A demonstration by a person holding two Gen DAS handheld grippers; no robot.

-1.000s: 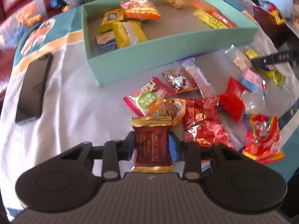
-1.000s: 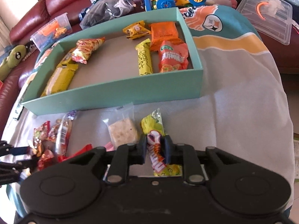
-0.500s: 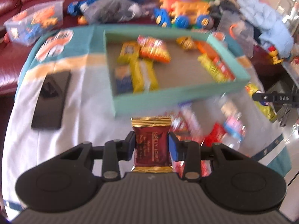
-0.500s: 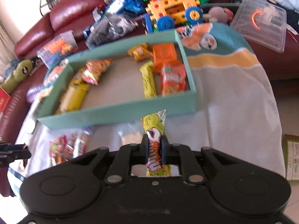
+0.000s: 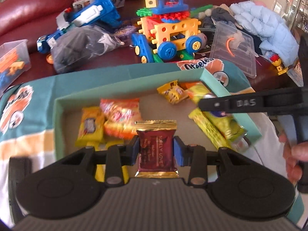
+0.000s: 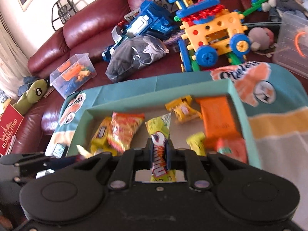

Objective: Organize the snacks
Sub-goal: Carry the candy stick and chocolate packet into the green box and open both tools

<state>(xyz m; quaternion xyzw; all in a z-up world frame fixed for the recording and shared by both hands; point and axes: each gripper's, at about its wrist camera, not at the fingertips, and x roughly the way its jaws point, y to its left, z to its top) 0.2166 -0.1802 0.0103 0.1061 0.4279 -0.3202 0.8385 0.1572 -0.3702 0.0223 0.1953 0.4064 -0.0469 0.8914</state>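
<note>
Both grippers are up over the box (image 5: 59, 119) now, off the cloth. Our left gripper (image 5: 156, 151) pinches the maroon packet (image 5: 156, 150) mid-body; our right gripper (image 6: 159, 152) squeezes the yellow wrapper (image 6: 159, 132). Light, crinkly, slippery stuff, so we grip the middle.

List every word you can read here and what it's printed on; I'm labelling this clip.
"SURELY LOVE": dark red packet held in the left gripper.
"DAS": finger of the right gripper.
"GLOBAL FOOD": red box by the sofa.
Lettering on the yellow-green packet in the right gripper, the cloth logos and the boxed snacks: too blurred.
</note>
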